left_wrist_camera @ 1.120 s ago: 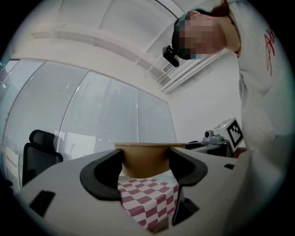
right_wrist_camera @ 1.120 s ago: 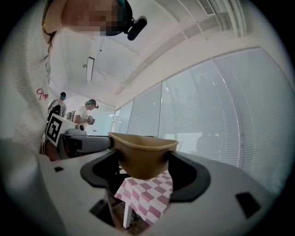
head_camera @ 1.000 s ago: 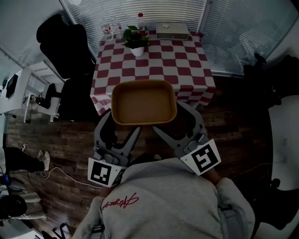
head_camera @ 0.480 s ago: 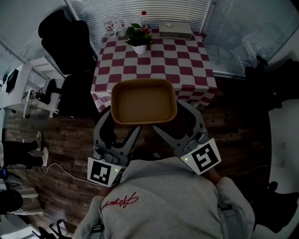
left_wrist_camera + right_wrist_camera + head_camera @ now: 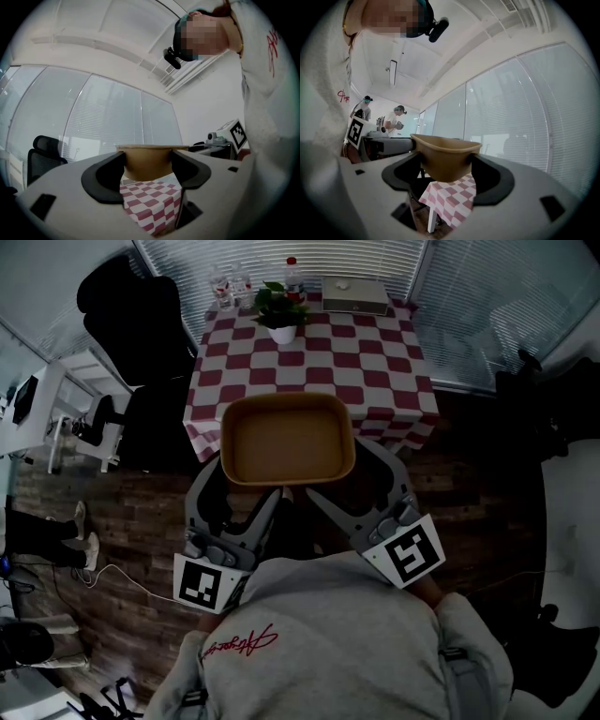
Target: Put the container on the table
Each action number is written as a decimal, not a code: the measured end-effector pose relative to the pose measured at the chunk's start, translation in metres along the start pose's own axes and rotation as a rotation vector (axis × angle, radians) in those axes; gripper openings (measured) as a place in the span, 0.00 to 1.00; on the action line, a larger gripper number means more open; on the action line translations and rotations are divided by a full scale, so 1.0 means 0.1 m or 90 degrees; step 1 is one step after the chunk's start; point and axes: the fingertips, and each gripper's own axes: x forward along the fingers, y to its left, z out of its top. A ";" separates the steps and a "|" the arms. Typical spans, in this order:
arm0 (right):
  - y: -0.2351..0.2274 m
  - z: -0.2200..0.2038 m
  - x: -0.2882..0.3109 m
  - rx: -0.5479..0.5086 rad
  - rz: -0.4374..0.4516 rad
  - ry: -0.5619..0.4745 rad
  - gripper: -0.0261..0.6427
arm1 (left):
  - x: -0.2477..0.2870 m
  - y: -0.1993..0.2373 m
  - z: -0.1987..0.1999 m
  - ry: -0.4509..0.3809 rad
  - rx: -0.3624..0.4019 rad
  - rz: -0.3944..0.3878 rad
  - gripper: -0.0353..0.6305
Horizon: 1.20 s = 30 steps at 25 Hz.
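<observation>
A tan, empty, rounded-rectangle container (image 5: pixel 287 439) hangs in the air over the near edge of the table (image 5: pixel 314 362), which wears a red-and-white checked cloth. My left gripper (image 5: pixel 239 487) is shut on the container's near-left rim and my right gripper (image 5: pixel 349 481) on its near-right rim. In the left gripper view the container (image 5: pixel 149 161) sits pinched between the dark pads of the left gripper (image 5: pixel 147 169), with checked cloth below. The right gripper view shows the container (image 5: pixel 446 159) clamped the same way in the right gripper (image 5: pixel 447 172).
At the table's far edge stand a potted plant (image 5: pixel 281 320), a bottle (image 5: pixel 292 273), glasses (image 5: pixel 225 289) and a flat grey box (image 5: pixel 354 296). A black office chair (image 5: pixel 131 329) is left of the table. Window blinds run behind. Two people (image 5: pixel 396 123) stand far off.
The container, held by both grippers, has moved a little forward and now overlaps the table's near edge more. Both grips are unchanged.
</observation>
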 end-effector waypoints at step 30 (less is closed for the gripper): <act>-0.77 -0.13 1.02 -0.021 -0.021 0.009 0.54 | 0.86 0.96 -0.25 -0.019 -0.008 -0.019 0.52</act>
